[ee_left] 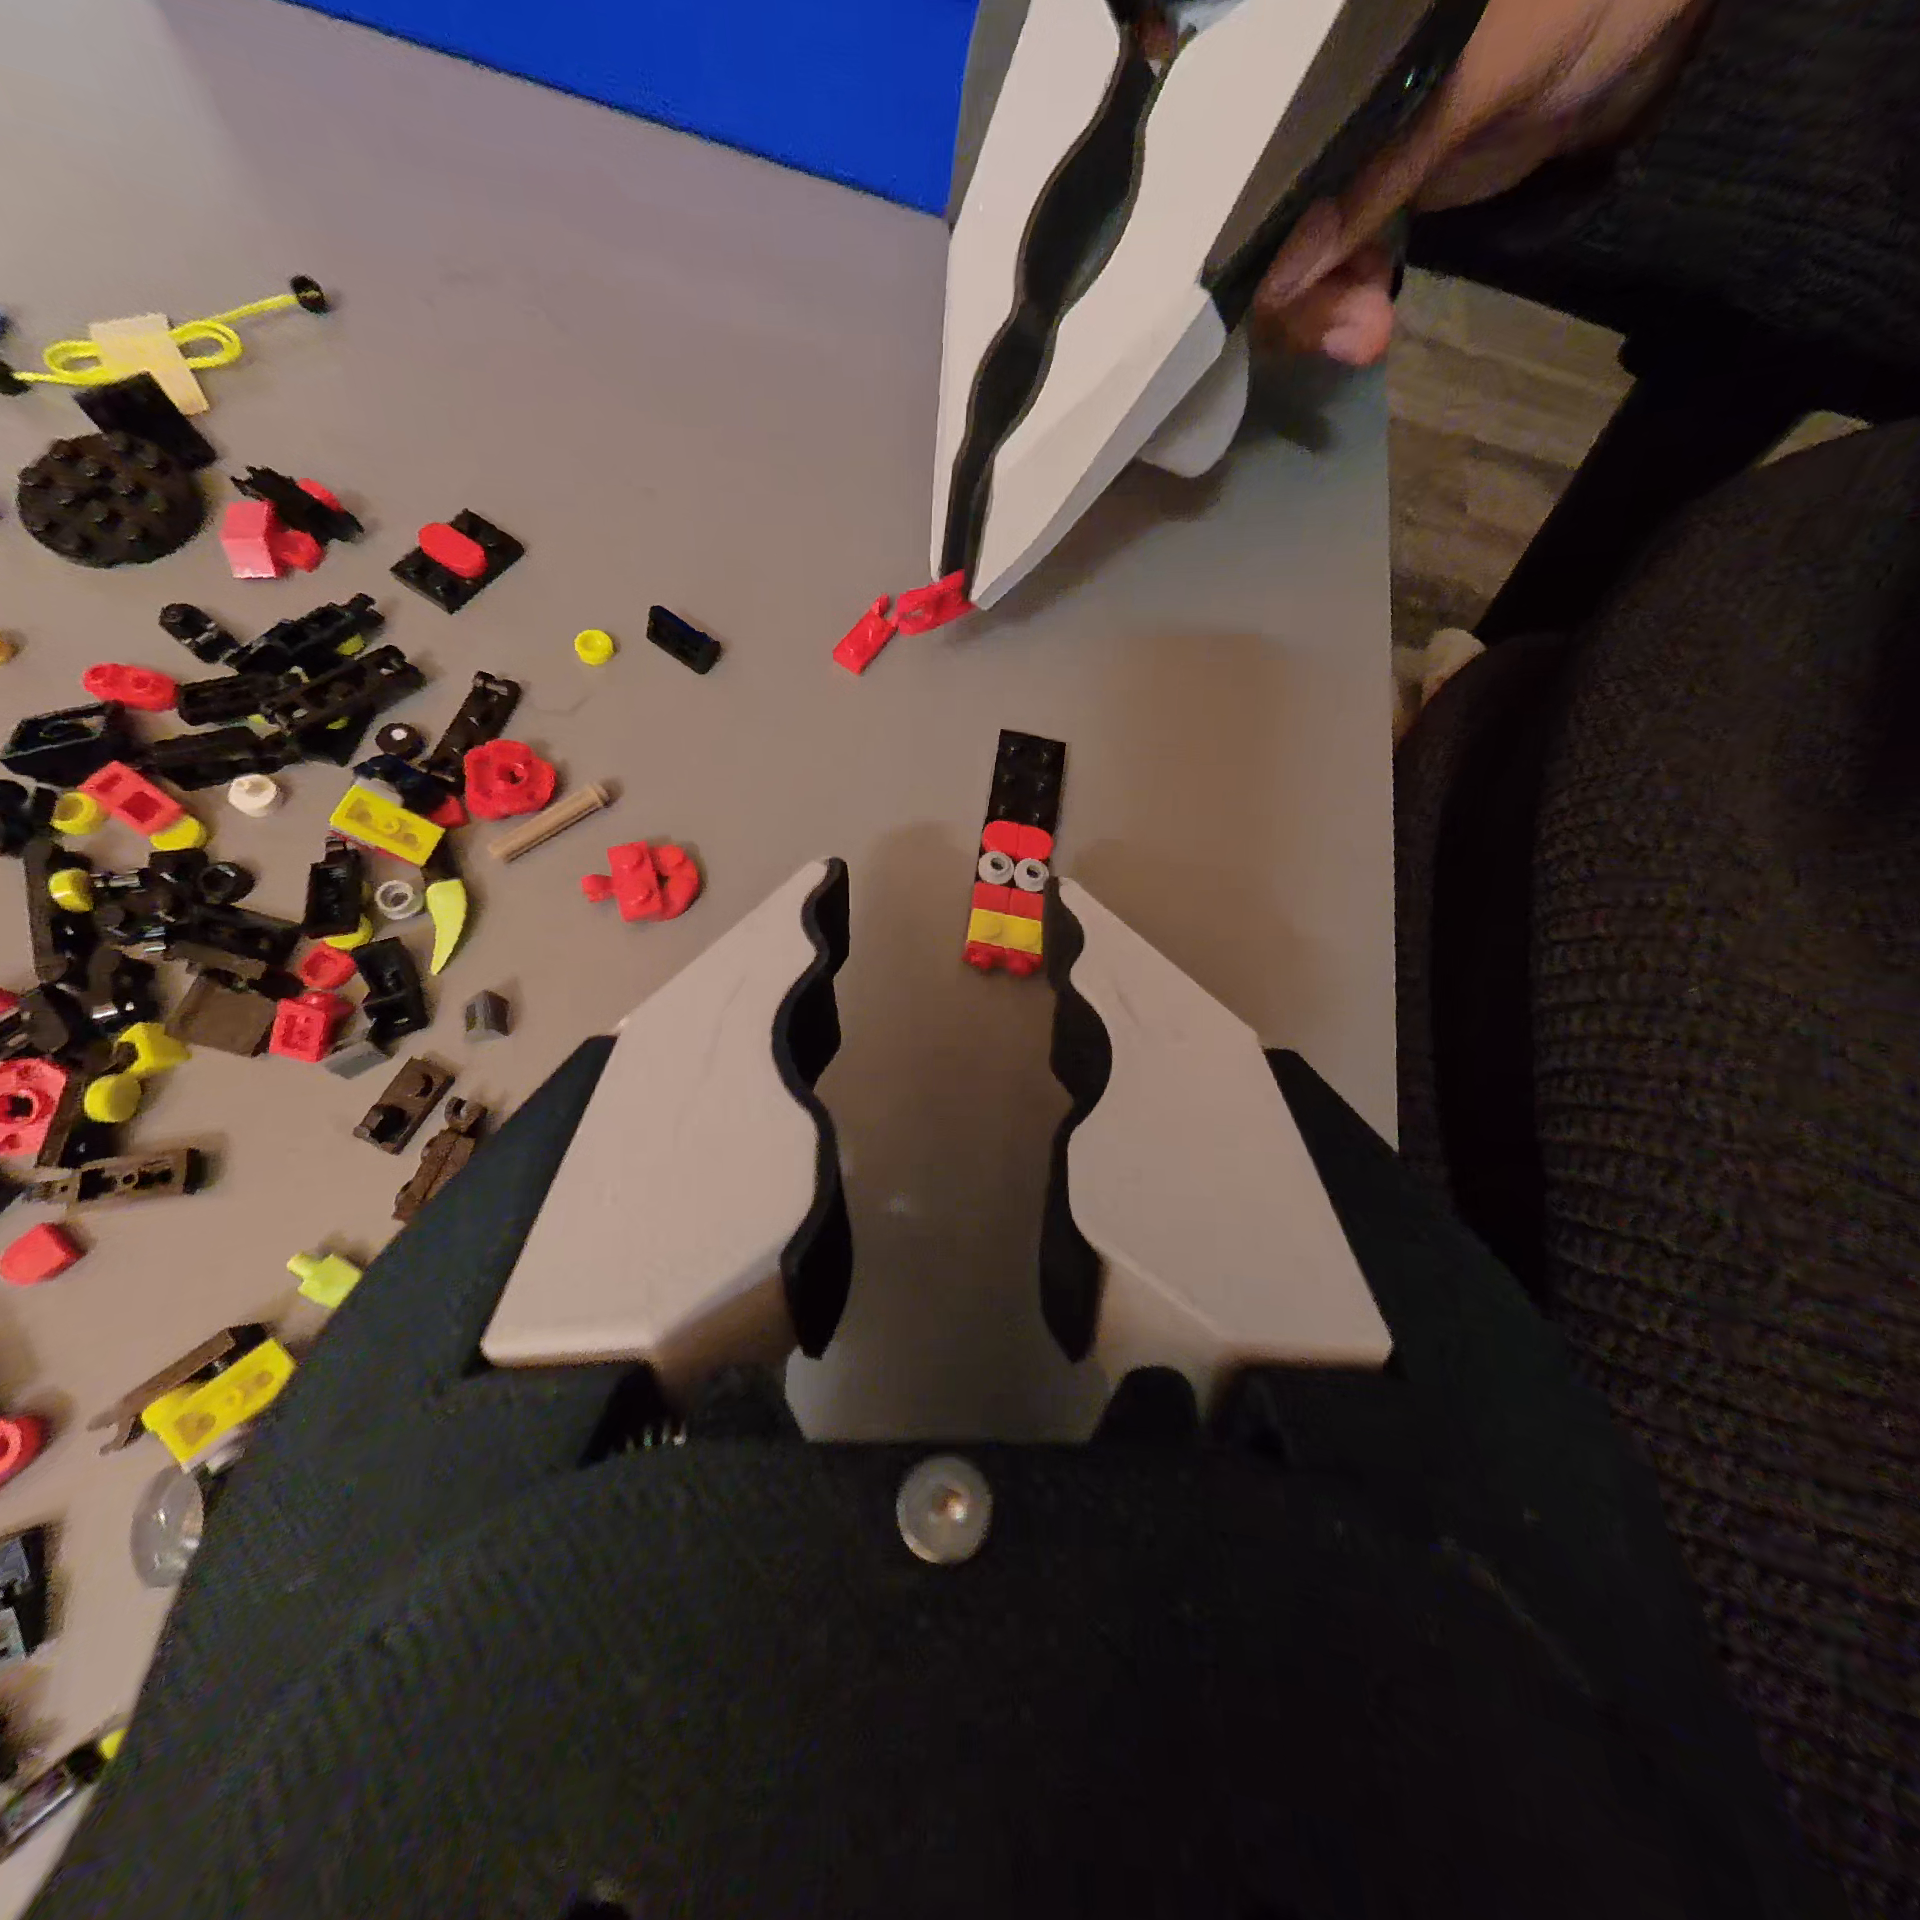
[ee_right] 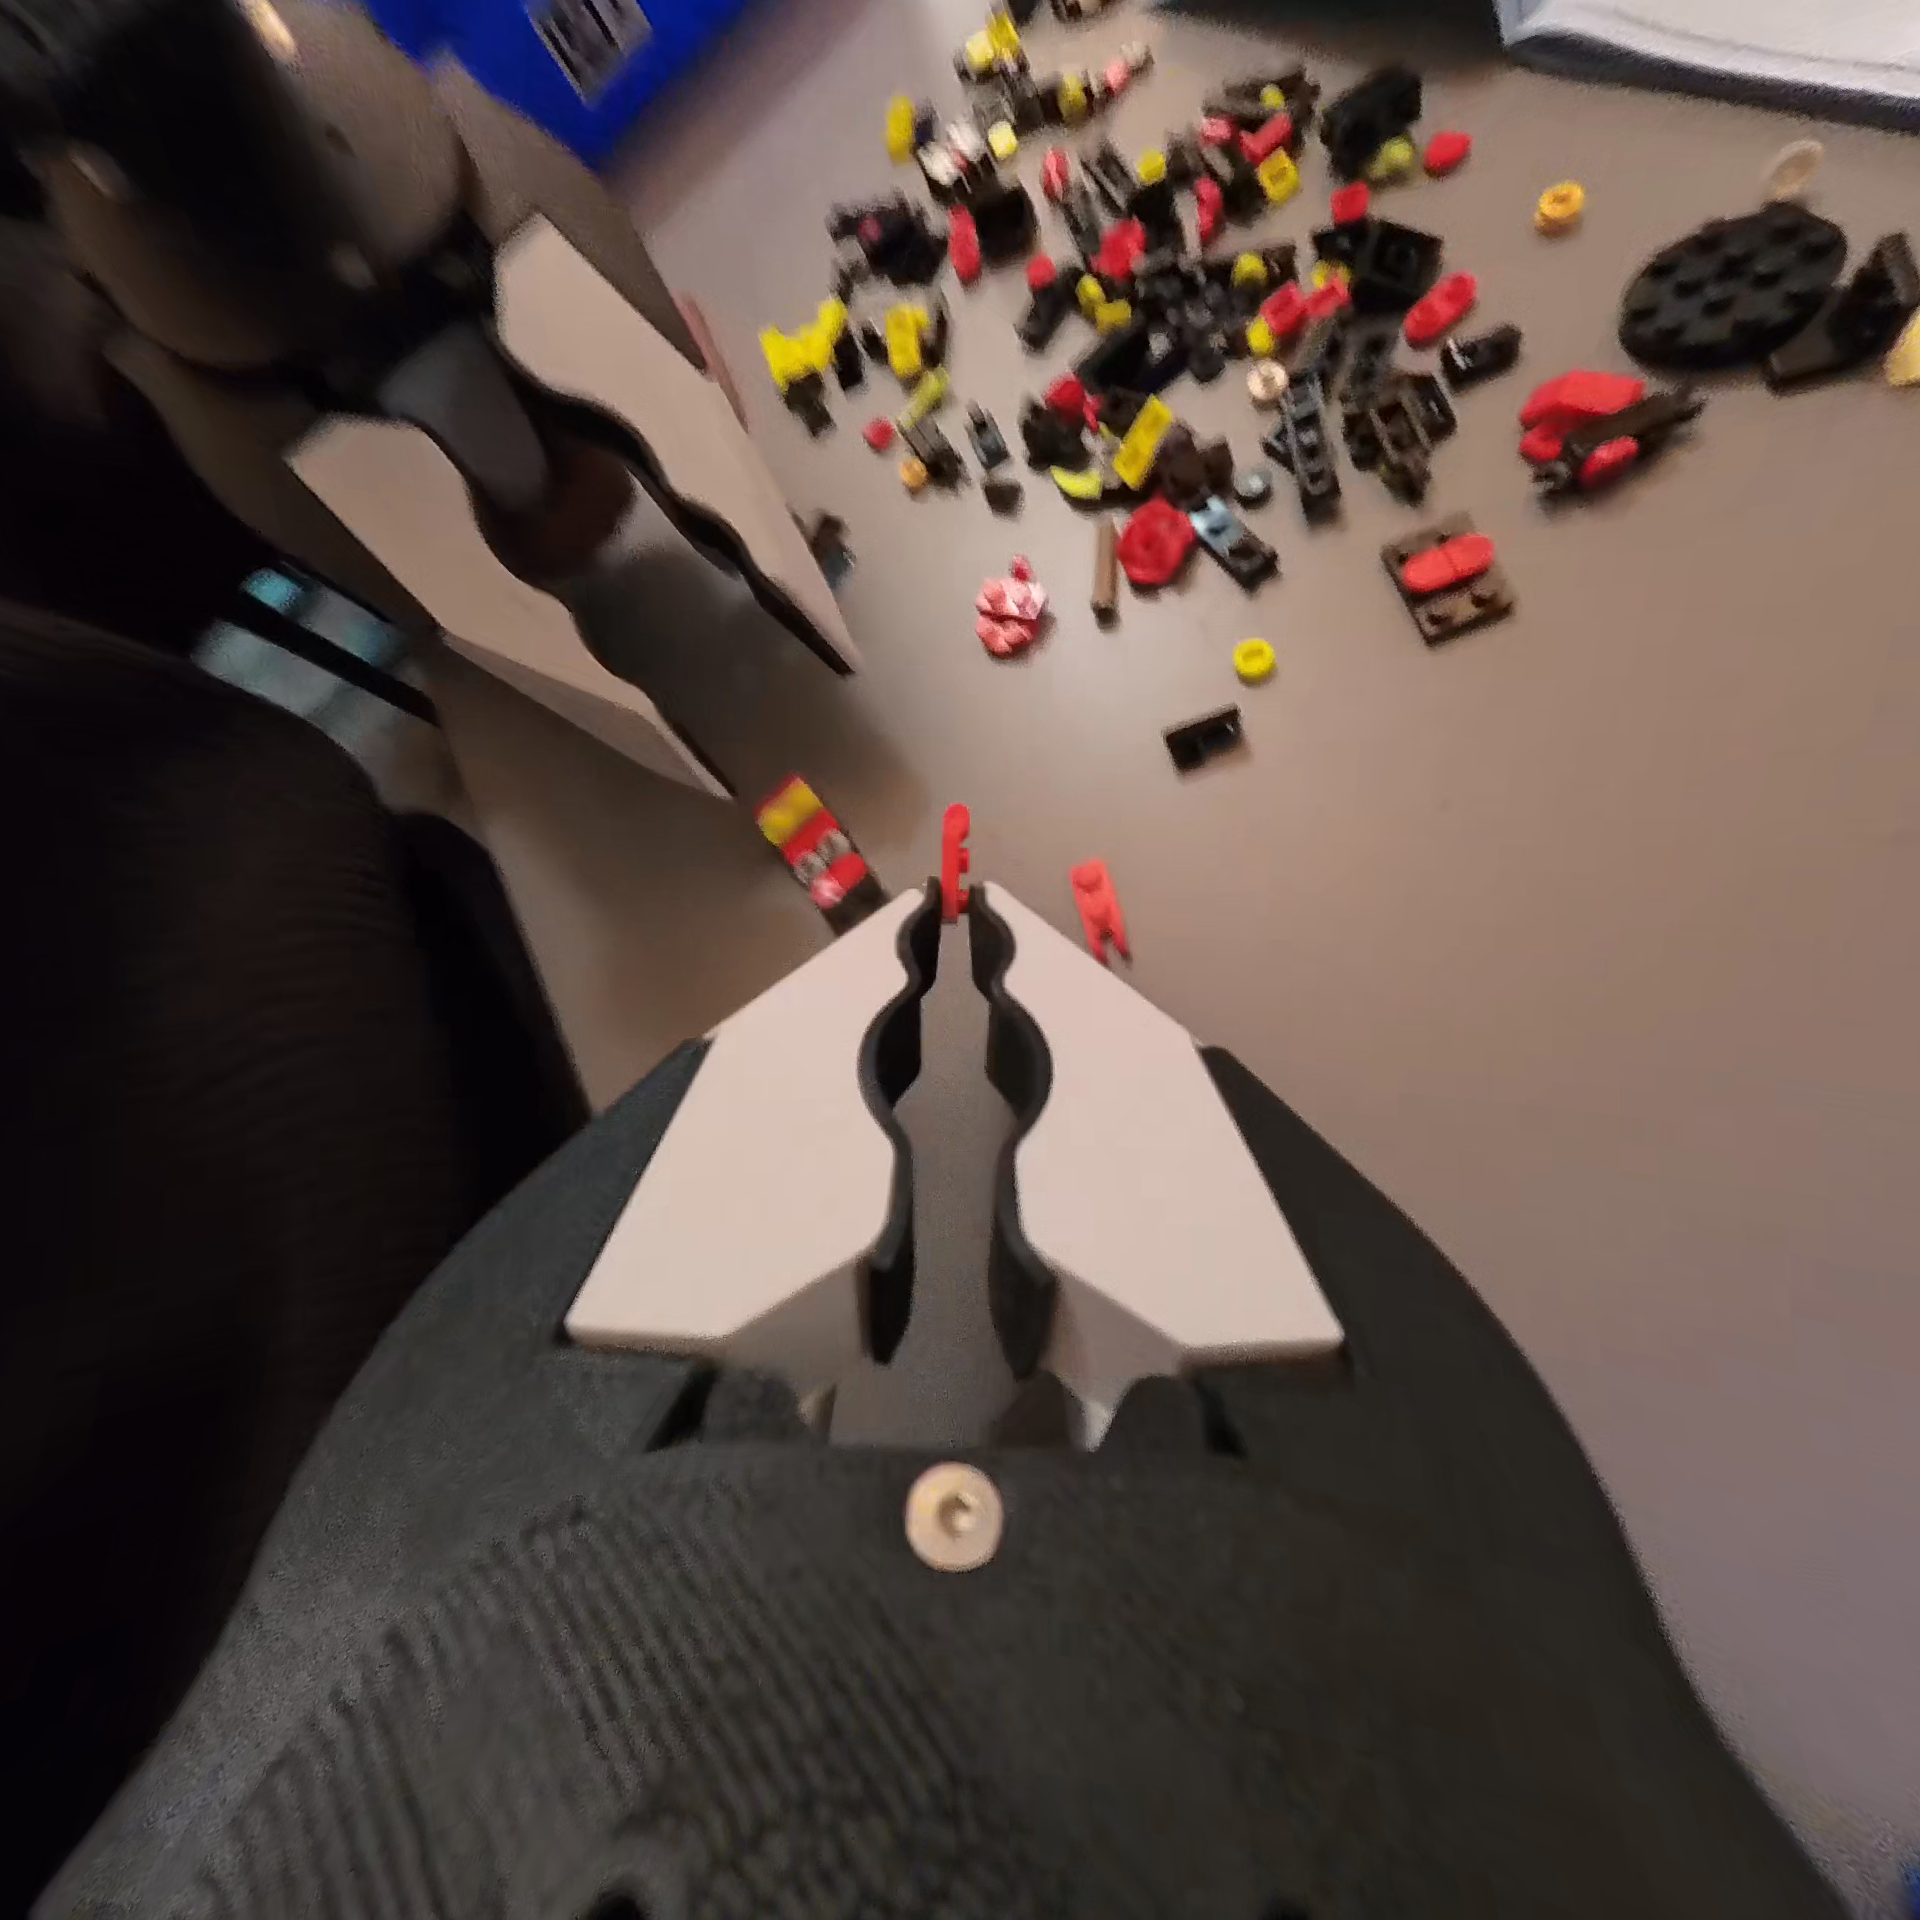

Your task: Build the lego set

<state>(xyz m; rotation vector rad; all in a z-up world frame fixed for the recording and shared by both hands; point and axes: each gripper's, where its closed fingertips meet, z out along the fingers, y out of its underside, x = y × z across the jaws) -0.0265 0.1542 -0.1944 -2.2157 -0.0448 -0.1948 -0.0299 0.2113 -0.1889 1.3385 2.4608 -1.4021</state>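
Note:
A small build [ee_left: 1013, 873] of a black plate with red and yellow bricks and two grey eye studs lies on the grey table near its right edge. My left gripper [ee_left: 945, 883] is open and empty, its right fingertip beside the build. My right gripper [ee_right: 956, 902] is shut on a small red clip piece [ee_right: 954, 862], held just above the table; it also shows in the left wrist view [ee_left: 964, 590] with the piece [ee_left: 930, 605]. A second red clip piece [ee_left: 862, 636] lies on the table beside it. The build shows blurred in the right wrist view [ee_right: 810, 847].
A heap of loose black, red and yellow pieces [ee_left: 208, 831] covers the table's left part, with a round black plate [ee_left: 109, 497] and a yellow string piece [ee_left: 156, 348]. A small black plate [ee_left: 683, 638] and yellow stud [ee_left: 593, 645] lie apart. The table edge [ee_left: 1390, 727] runs along the right.

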